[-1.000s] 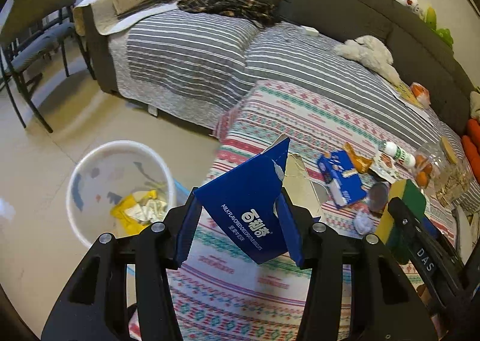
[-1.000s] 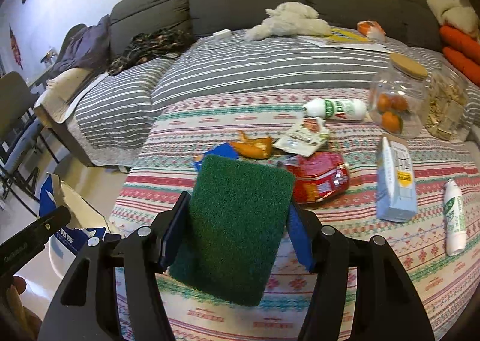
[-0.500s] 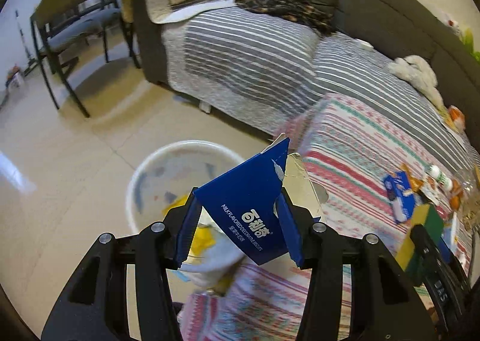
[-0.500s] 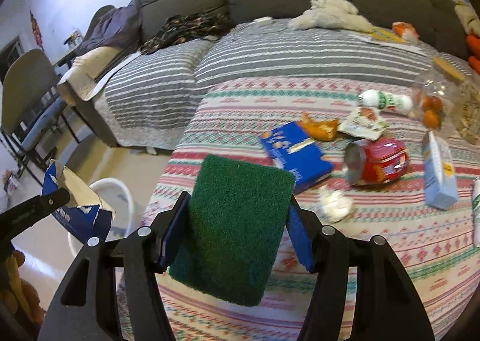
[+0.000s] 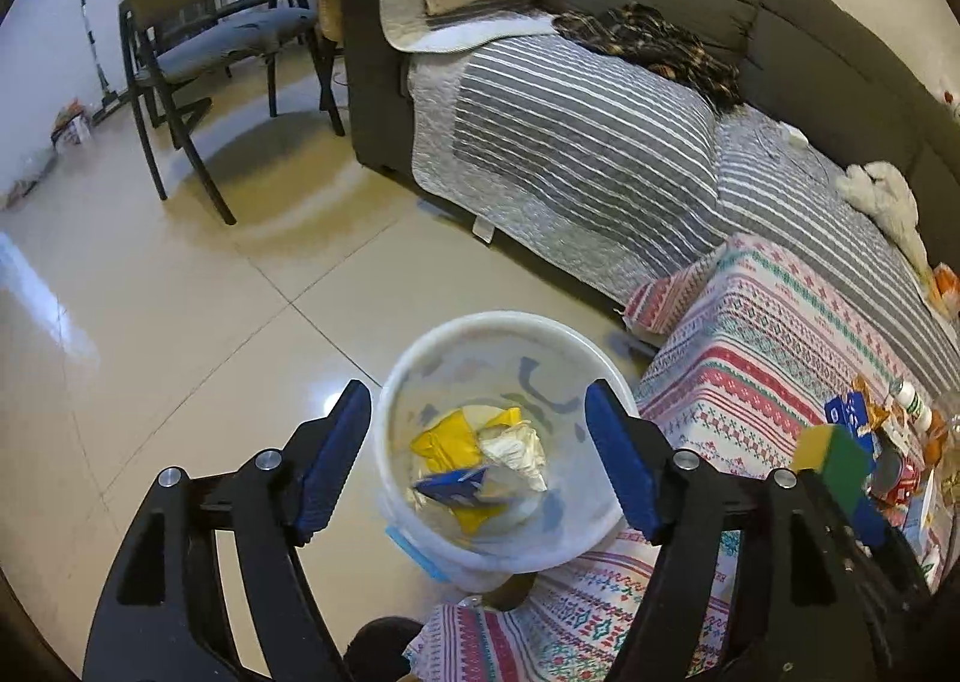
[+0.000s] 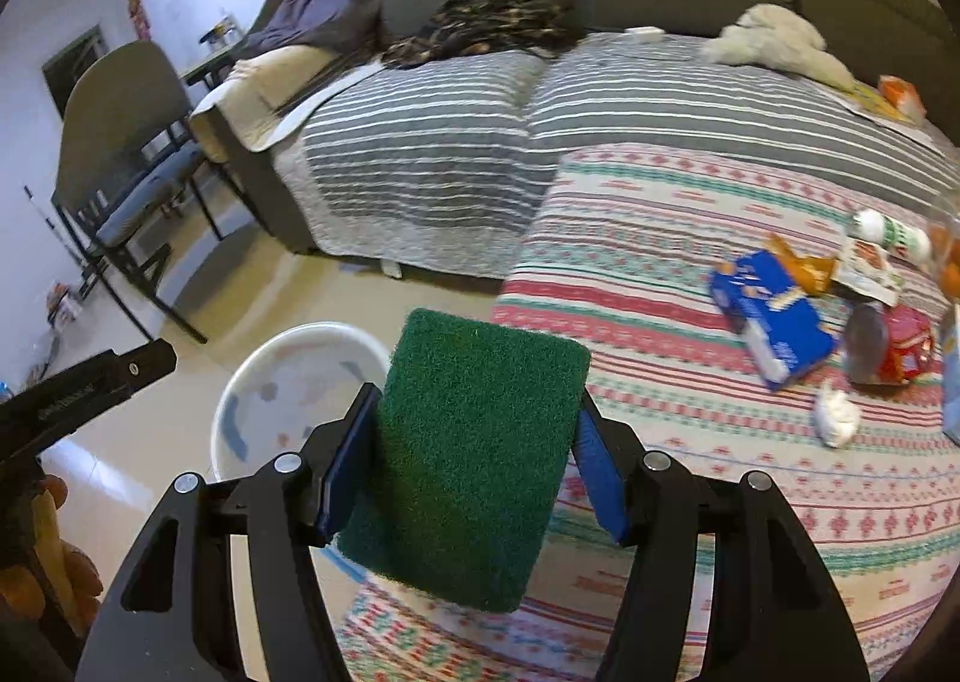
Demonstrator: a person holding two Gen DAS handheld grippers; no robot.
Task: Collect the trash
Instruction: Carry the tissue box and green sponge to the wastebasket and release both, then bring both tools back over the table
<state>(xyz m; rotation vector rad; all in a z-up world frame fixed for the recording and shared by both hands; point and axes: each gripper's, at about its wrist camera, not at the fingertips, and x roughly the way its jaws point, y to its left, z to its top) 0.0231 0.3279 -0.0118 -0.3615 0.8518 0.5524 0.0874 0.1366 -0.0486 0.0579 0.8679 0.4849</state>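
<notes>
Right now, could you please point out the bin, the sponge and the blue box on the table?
bin (image 5: 420, 349): left wrist view, far rim.
sponge (image 6: 474, 454): right wrist view, middle of green face.
blue box (image 6: 774, 316): right wrist view, top face.

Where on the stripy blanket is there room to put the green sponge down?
The patterned blanket is bare between the grey striped sofa cover and the blue box. The strip nearest the green sponge is bare too. It is crowded on the right, around the red can and white bottle.
</notes>
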